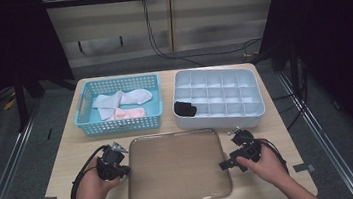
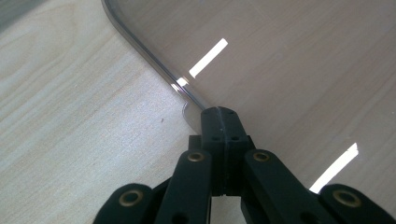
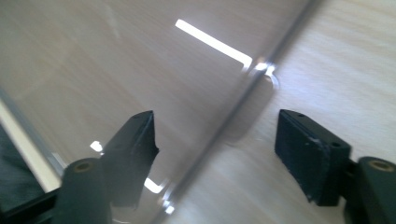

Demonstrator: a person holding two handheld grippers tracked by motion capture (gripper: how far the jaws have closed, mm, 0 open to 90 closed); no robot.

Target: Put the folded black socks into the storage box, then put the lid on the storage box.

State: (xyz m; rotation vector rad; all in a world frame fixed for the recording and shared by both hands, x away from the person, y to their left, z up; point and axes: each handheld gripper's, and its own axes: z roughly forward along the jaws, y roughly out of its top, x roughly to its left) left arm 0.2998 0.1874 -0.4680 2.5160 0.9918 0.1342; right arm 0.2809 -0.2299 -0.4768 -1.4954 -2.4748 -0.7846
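Jaws on my left gripper are pressed together, tips right at the rim of the metal tray; right gripper is spread wide, straddling the opposite rim without touching. Tray's shiny, rounded-cornered, reflecting lights, flat between both grippers, long axis running away from me toward the bins.

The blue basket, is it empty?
No, the blue basket holds socks, pale blue-grey ones and a pink one.

Black tongs, brass rivets, black cables; bare forearms.
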